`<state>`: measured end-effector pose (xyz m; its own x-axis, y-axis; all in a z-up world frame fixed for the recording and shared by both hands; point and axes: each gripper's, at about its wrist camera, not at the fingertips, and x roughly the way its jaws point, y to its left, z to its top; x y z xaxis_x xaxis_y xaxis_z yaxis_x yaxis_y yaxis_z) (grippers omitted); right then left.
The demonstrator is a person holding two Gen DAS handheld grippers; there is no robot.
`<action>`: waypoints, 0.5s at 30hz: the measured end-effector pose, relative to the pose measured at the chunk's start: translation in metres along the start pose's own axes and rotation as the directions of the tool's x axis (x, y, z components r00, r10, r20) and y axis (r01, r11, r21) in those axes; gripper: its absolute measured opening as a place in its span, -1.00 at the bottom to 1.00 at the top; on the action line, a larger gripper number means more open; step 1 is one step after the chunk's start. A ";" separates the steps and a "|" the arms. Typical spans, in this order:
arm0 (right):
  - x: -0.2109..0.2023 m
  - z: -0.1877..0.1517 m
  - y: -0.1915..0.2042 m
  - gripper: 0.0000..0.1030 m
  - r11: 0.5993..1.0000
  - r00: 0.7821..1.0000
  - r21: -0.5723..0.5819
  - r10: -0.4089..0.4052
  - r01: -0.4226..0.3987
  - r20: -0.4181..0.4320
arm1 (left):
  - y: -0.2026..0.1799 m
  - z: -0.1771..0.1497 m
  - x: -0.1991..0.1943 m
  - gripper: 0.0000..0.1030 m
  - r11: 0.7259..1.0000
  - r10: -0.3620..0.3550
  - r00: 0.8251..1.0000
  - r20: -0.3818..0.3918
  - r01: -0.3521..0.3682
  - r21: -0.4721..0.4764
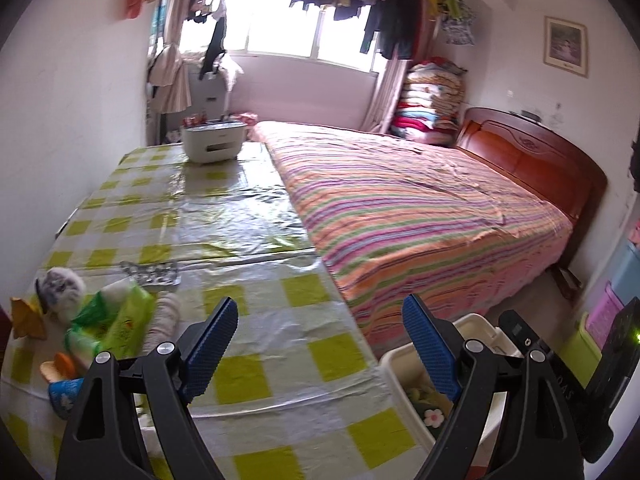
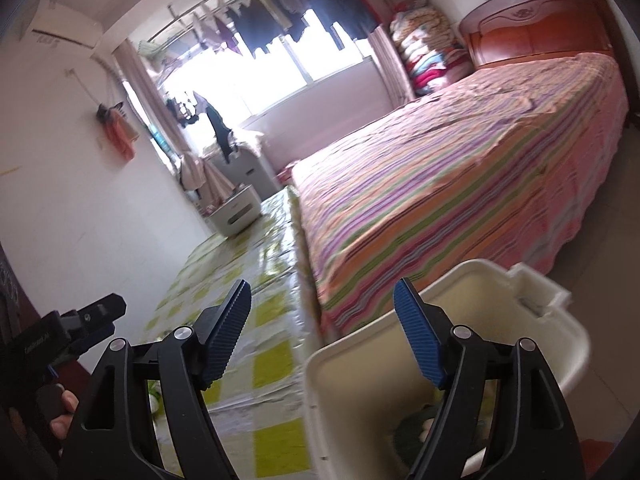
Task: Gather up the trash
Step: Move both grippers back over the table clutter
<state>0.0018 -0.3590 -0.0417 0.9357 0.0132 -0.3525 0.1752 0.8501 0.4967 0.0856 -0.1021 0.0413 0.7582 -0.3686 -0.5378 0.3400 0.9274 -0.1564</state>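
Trash lies at the left of the checked tablecloth point(image 1: 256, 240): a green plastic wrapper point(image 1: 116, 320), a crushed clear bottle point(image 1: 164, 320), empty pill blister packs point(image 1: 154, 273), a blue paper cup point(image 1: 66, 394), a grey-white fluffy wad point(image 1: 60, 290) and an orange scrap point(image 1: 26, 318). A white bin point(image 1: 404, 364) stands right of the table; it holds something green and flowered point(image 1: 430, 412). My left gripper point(image 1: 320, 344) is open and empty above the table's near edge, right of the trash. My right gripper point(image 2: 322, 328) is open and empty over the bin's rim point(image 2: 320, 400).
A bed with a striped cover point(image 1: 420, 216) runs along the table's right side, with a wooden headboard point(image 1: 532, 160). A white box-shaped appliance point(image 1: 212, 142) stands at the table's far end. Coloured storage boxes point(image 1: 608, 308) stand at the right. Clothes hang by the window.
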 end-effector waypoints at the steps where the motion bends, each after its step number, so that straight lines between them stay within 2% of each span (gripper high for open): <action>1: 0.003 -0.002 0.006 0.42 1.000 1.000 -0.007 0.012 -0.012 -0.009 | 0.004 0.001 -0.001 0.59 1.000 0.006 1.000 -0.002 -0.006 -0.008; 10: 0.029 -0.022 0.056 0.43 0.992 0.990 -0.065 0.106 -0.112 -0.092 | 0.066 0.004 -0.014 0.59 0.987 0.125 0.992 -0.015 -0.125 -0.096; 15: 0.040 -0.031 0.077 0.43 0.985 0.981 -0.075 0.147 -0.158 -0.128 | 0.109 0.007 -0.022 0.59 0.965 0.220 0.975 -0.023 -0.220 -0.144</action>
<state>0.0427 -0.2765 -0.0424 0.9042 0.2059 -0.3743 0.0016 0.8745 0.4849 0.1101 0.0071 0.0422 0.8016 -0.1545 -0.5776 0.0806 0.9851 -0.1517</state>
